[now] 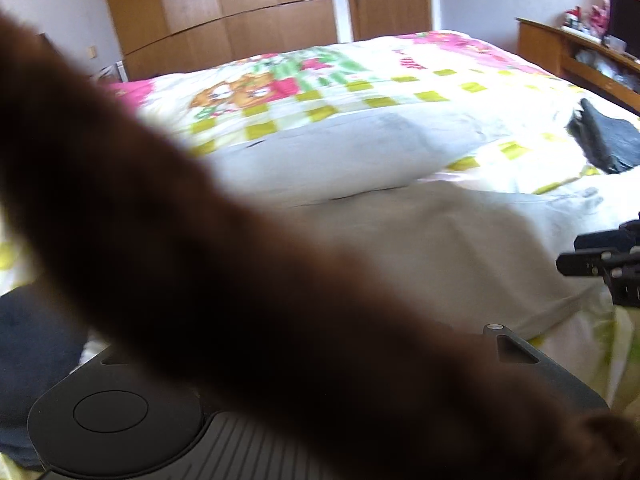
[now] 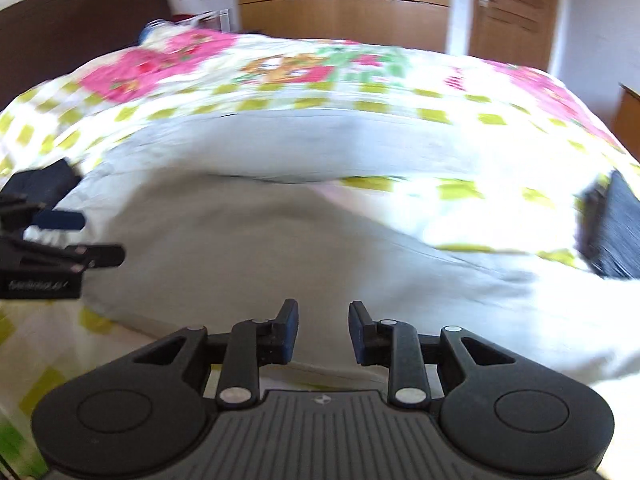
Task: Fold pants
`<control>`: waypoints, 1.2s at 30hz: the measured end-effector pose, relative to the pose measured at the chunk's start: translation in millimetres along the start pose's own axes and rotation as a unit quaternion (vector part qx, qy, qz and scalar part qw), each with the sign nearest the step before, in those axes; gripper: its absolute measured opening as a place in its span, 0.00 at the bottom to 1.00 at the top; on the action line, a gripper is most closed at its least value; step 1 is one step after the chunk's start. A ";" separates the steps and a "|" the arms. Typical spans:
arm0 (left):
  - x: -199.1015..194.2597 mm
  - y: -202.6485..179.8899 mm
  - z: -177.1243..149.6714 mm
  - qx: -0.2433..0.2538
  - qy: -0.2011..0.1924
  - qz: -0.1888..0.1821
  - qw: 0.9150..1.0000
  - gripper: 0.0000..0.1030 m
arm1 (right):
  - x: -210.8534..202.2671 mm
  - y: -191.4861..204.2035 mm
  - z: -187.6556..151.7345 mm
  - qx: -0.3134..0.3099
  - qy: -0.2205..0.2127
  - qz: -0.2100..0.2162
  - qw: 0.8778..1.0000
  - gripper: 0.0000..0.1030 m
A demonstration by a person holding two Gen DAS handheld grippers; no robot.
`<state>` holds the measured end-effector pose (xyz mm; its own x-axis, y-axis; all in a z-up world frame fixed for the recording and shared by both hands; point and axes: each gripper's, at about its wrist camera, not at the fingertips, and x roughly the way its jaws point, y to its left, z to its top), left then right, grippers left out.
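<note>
- My right gripper (image 2: 323,330) stands open, with a clear gap between its two blue pads (image 2: 291,334) and nothing between them.
- The pants (image 2: 280,248), pale grey-white, lie spread flat on the bed (image 2: 460,76) just in front of this gripper. The cloth reaches under the fingertips, but I cannot tell if the pads touch it.
- One leg of the pants goes across the far side and the other part comes toward me. Between them a strip of the checked sheet shows.
- My left gripper (image 2: 60,248) is at the left side of the pants, near their edge. In its own view a blurred brown thing (image 1: 200,240) covers the fingers, so I cannot tell whether it is open or closed.
- On the right, a dark folded cloth (image 2: 616,228) lies on the sheet, apart from the pants.
- Open room: beyond the pants the bed is wide, up to the headboard (image 2: 72,20) at far left, and to the wardrobe (image 2: 344,0) and door (image 2: 516,8) behind. A wooden shelf (image 1: 576,60) stands at the right of the bed.
- There is small white writing on the left gripper's body, but it is too blurred to read.
</note>
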<state>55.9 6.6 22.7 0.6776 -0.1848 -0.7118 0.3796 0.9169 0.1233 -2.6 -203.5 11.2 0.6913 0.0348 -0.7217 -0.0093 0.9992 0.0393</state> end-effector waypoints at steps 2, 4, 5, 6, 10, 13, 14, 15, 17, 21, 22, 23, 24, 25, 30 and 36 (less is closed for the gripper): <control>8.7 -37.5 9.7 0.027 -0.003 -0.034 0.999 0.65 | -8.2 -46.2 -5.4 0.063 0.005 -0.036 0.997 0.44; 18.9 -69.2 17.7 0.048 -0.002 -0.069 0.996 0.65 | -17.8 -93.7 -13.8 0.122 0.005 -0.071 0.990 0.44; 23.8 -84.0 20.7 0.059 -0.002 -0.086 0.995 0.65 | -23.0 -115.4 -19.9 0.150 0.004 -0.092 0.984 0.45; 29.9 -101.2 23.3 0.073 -0.002 -0.101 0.992 0.65 | -26.8 -131.3 -24.9 0.171 0.004 -0.108 0.979 0.45; 44.3 -147.1 29.1 0.109 0.000 -0.140 0.984 0.65 | -37.7 -187.5 -50.0 0.261 0.006 -0.143 0.955 0.47; 52.9 -166.3 30.6 0.123 0.010 -0.162 0.979 0.65 | -39.4 -204.0 -60.9 0.319 -0.002 -0.119 0.940 0.47; 55.8 -170.6 31.1 0.126 0.014 -0.165 0.978 0.65 | -38.0 -208.7 -60.3 0.329 -0.003 -0.113 0.938 0.47; 59.9 -174.0 32.3 0.131 0.019 -0.167 0.977 0.66 | -35.7 -211.4 -58.8 0.337 -0.003 -0.110 0.935 0.47; 61.3 -178.2 33.2 0.134 0.021 -0.168 0.976 0.66 | -38.4 -216.7 -60.7 0.354 -0.009 -0.105 0.929 0.47; 66.5 -184.3 39.7 0.131 0.019 -0.190 0.973 0.70 | -29.8 -230.7 -60.5 0.383 -0.022 -0.094 0.919 0.47; 68.4 -186.9 40.9 0.130 0.020 -0.197 0.971 0.70 | -26.7 -232.9 -58.6 0.385 -0.026 -0.099 0.917 0.47; 69.2 -189.4 41.3 0.130 0.020 -0.201 0.971 0.70 | -22.0 -235.9 -56.3 0.388 -0.034 -0.103 0.915 0.47; 70.6 -193.5 42.4 0.133 0.020 -0.205 0.970 0.70 | -16.5 -239.6 -54.6 0.393 -0.042 -0.105 0.912 0.47; 70.8 -196.4 42.9 0.135 0.021 -0.206 0.969 0.70 | -12.9 -243.2 -53.7 0.404 -0.040 -0.105 0.908 0.36; 68.1 -204.8 46.7 0.137 0.023 -0.219 0.966 0.70 | -31.9 -256.5 -54.9 0.421 -0.051 -0.118 0.898 0.19; 66.6 -211.6 39.0 0.140 0.028 -0.221 0.965 0.70 | -25.7 -258.0 -54.6 0.380 -0.010 -0.140 0.914 0.21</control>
<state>45.2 -213.5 -23.9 0.3777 -0.5097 -0.7730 0.7847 0.6194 -0.0249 -57.4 -461.0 -18.2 0.6027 -0.2289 -0.7644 0.6703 0.6650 0.3294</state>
